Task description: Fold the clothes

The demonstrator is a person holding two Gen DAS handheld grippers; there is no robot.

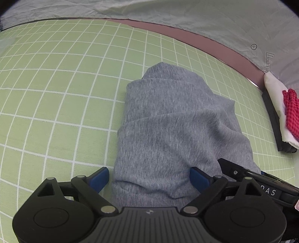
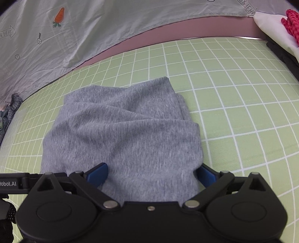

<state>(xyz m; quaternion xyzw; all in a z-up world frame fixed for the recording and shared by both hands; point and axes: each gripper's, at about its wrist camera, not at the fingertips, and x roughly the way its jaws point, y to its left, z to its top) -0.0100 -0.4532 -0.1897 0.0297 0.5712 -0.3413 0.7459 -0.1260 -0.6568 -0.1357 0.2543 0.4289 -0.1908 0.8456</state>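
A folded grey knit garment (image 1: 168, 121) (image 2: 121, 127) lies in loose layers on the green checked sheet (image 1: 56, 93) (image 2: 243, 93). My left gripper (image 1: 150, 177) is open, with its blue pads either side of the garment's near left edge. My right gripper (image 2: 152, 174) is also open and straddles the near right edge, with cloth bunched between its pads. The two grippers are side by side: the right one's black housing (image 1: 261, 179) shows in the left wrist view, and the left one's housing (image 2: 11, 184) shows in the right wrist view.
A stack of folded clothes (image 1: 280, 115) (image 2: 271, 24), red checked on white on dark, sits at the far right. A pale printed sheet (image 1: 168, 15) (image 2: 74, 28) and a pink band (image 1: 205, 43) run along the back. A crumpled blue checked cloth (image 2: 11, 110) lies at the left edge.
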